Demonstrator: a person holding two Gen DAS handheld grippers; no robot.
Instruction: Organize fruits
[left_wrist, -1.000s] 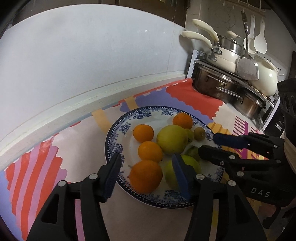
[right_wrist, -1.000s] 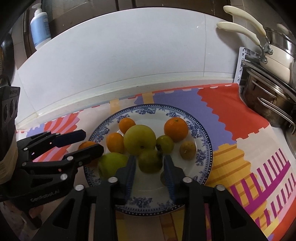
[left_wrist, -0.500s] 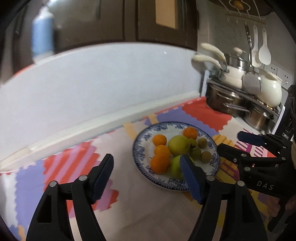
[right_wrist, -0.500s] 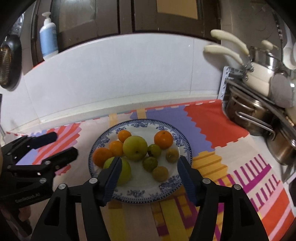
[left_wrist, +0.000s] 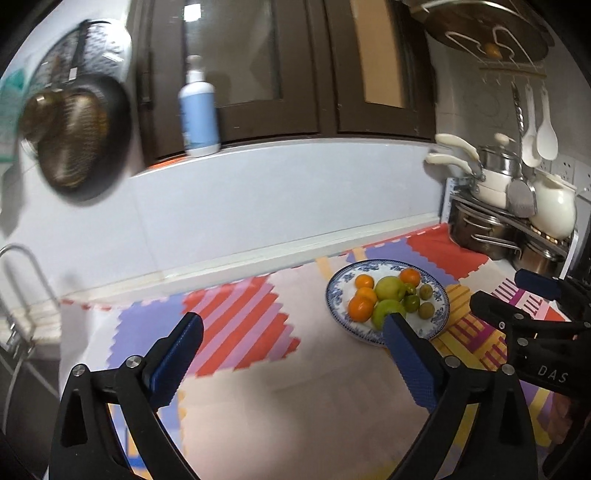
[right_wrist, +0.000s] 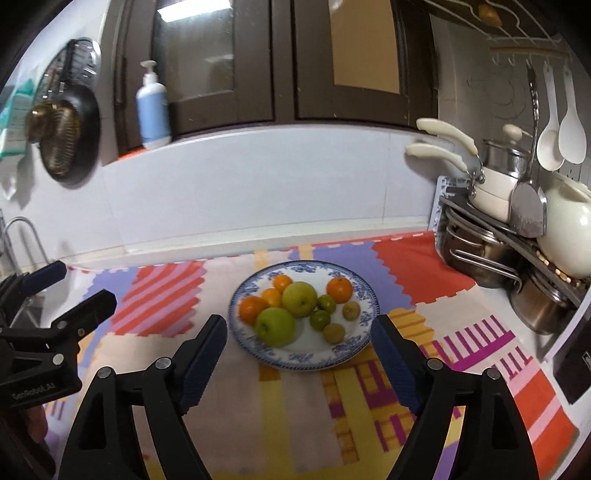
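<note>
Left wrist view: my left tool spread wide, empty, above the patterned surface; plate of fruits well ahead to the right.

Right wrist view: my right tool spread, empty; plate between its fingertips, beyond them, holding oranges, green apples, small fruits.

Each fisheye looked forward along its own fingers, down over the tabletop toward the wall. The right view faced the fruit plate centrally and nearer; the left sat further left. Both shared the plate and pot rack.
</note>
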